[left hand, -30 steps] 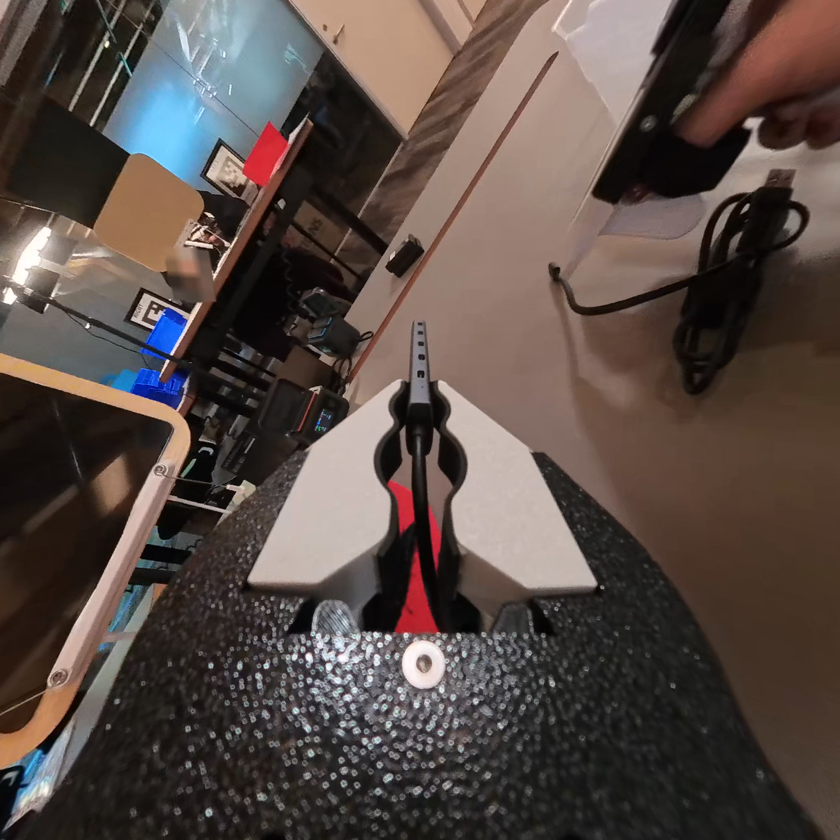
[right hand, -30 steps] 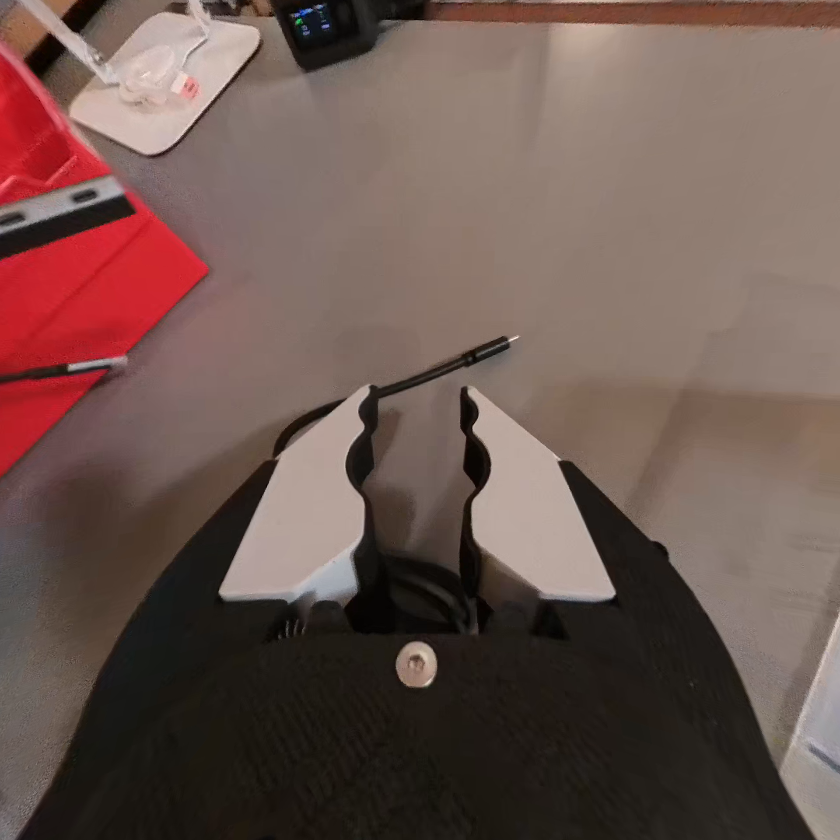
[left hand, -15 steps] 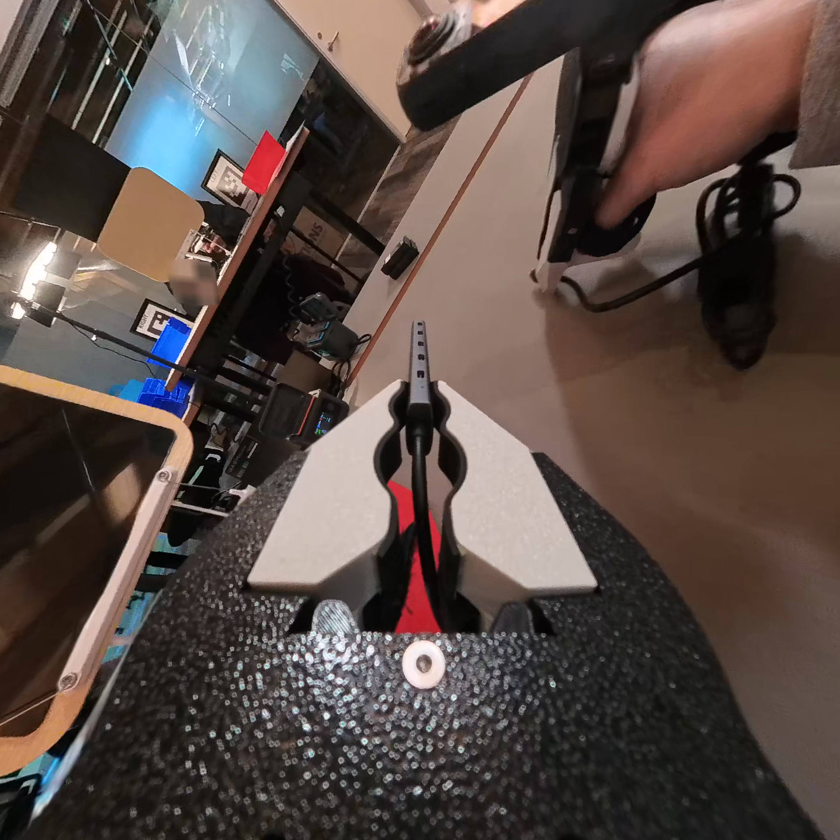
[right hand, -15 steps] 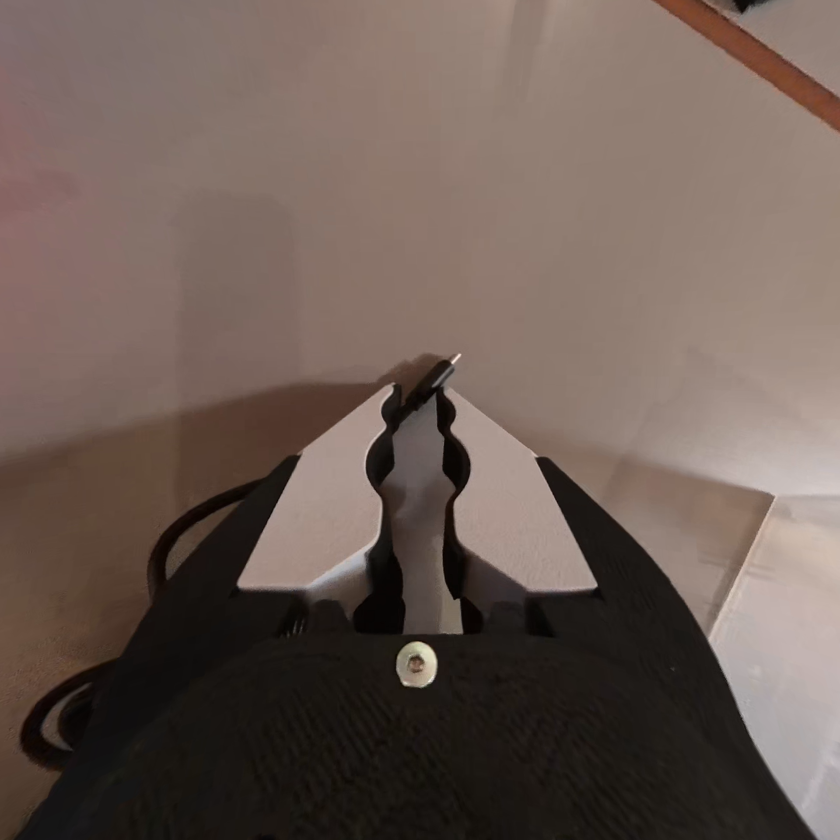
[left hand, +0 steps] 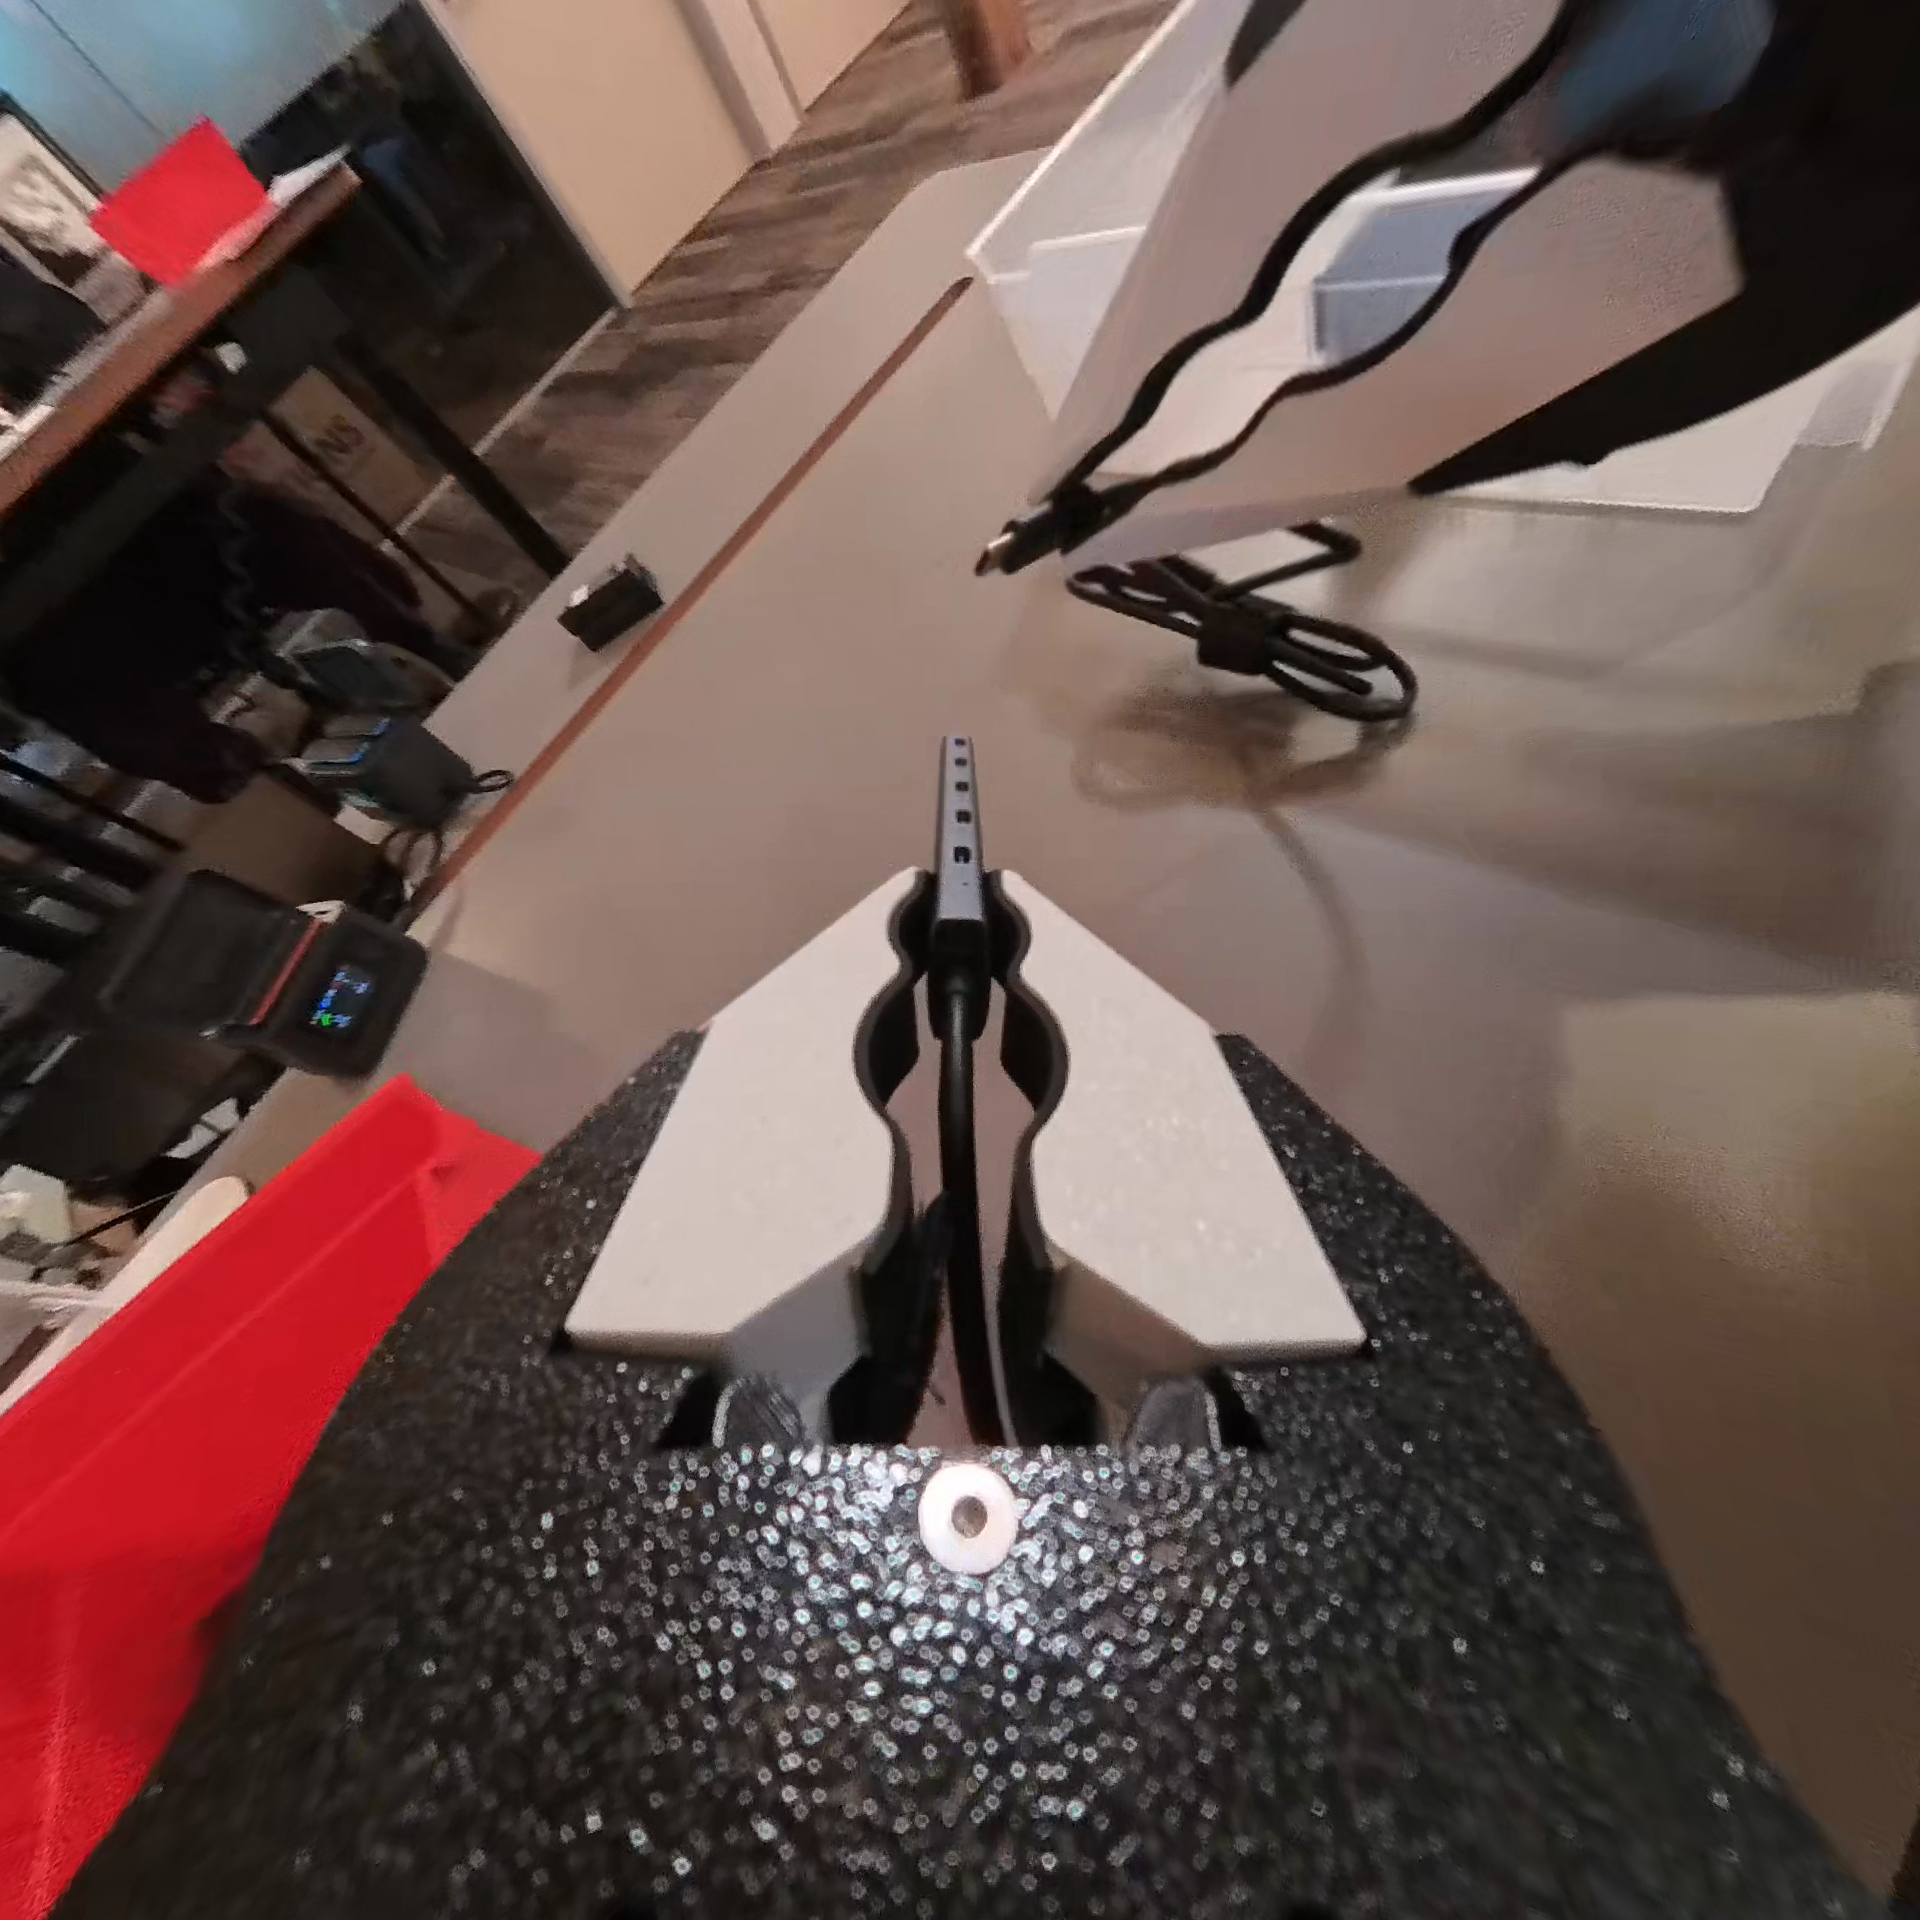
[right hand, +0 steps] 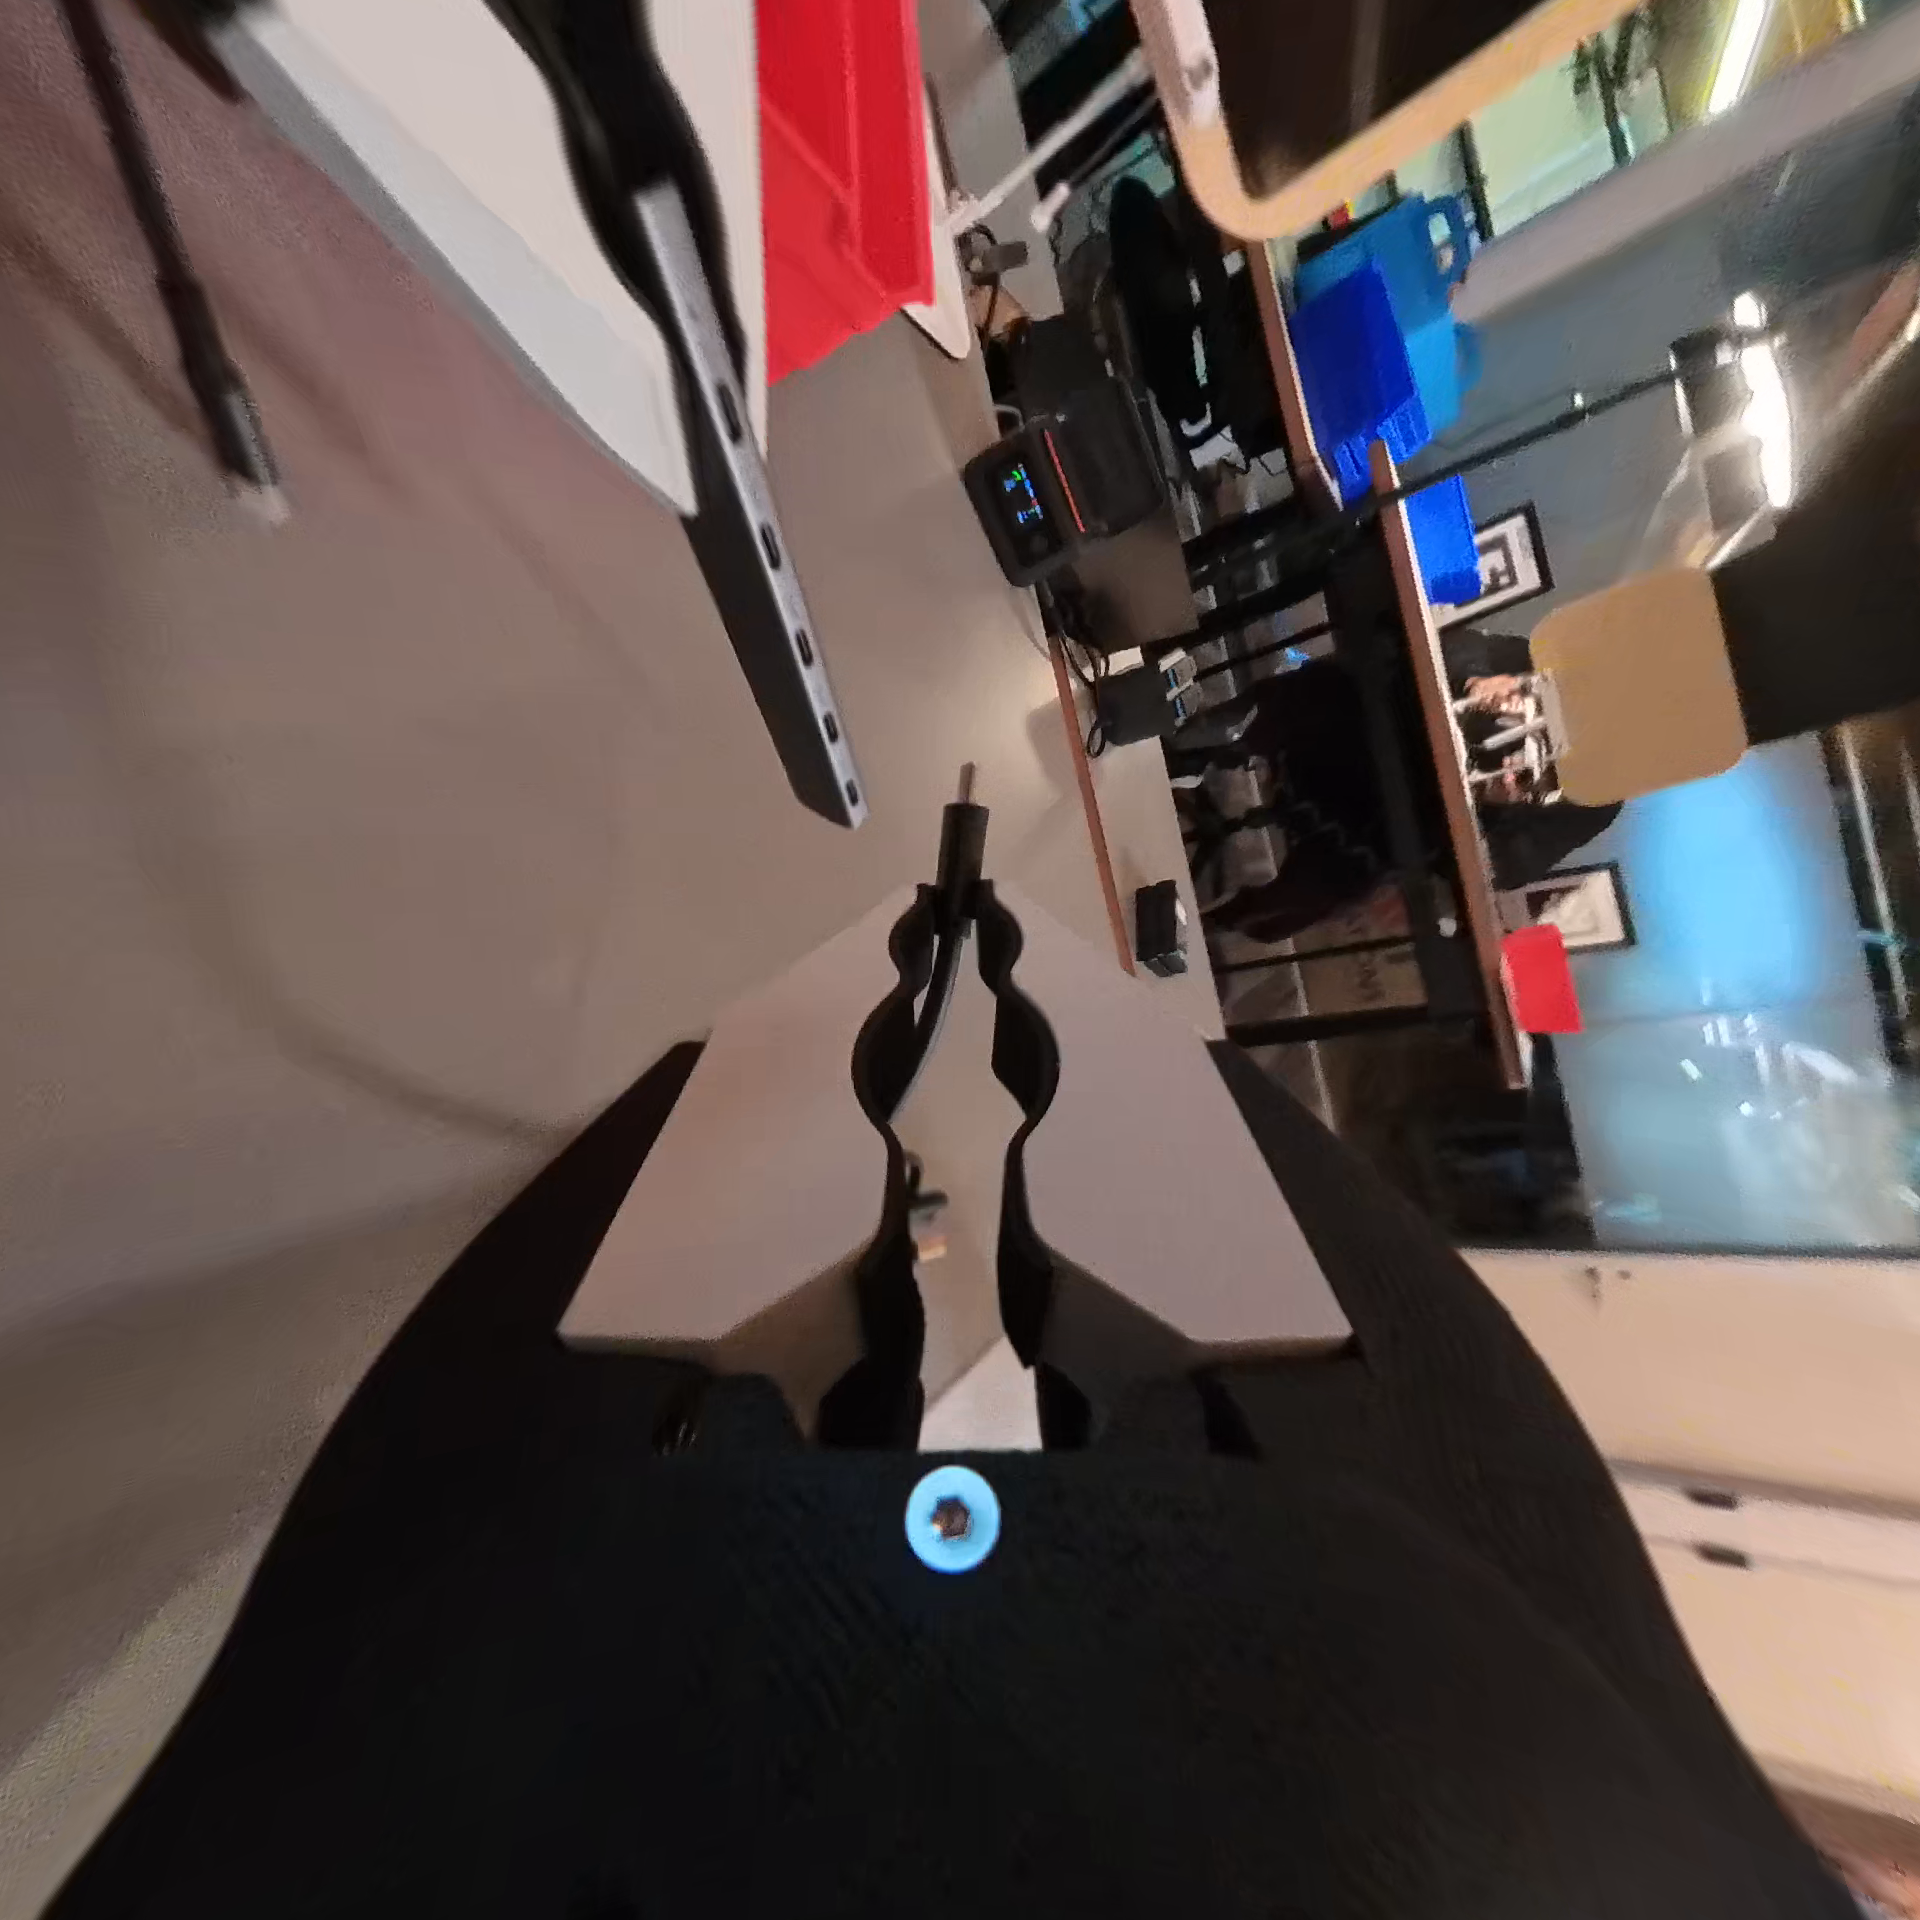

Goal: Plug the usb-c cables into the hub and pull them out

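Each close wrist camera looked forward along its own white fingers, low over the beige tabletop (left hand: 727, 810); both views shared the slim grey metal hub (left hand: 958, 821) (right hand: 769, 582)

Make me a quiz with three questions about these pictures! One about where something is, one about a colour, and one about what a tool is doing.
1. Where is the bundled black cable?
A. Lying on the table
B. Inside the red bin
C. Hanging from a shelf

2. What colour is the bin beside the left tool?
A. Blue
B. Red
C. Green

3. What is the right tool doing?
A. Standing open and empty
B. Gripping the hub
C. Gripping a cable with its plug sticking out

Answers:
1. A, the coil rests on the beige table, apart from both tools.
2. B, its wall shows bright red at the lower left of the left wrist view.
3. C, the USB-C plug pokes out past the closed tips, just short of the grey hub, which the left tool holds.
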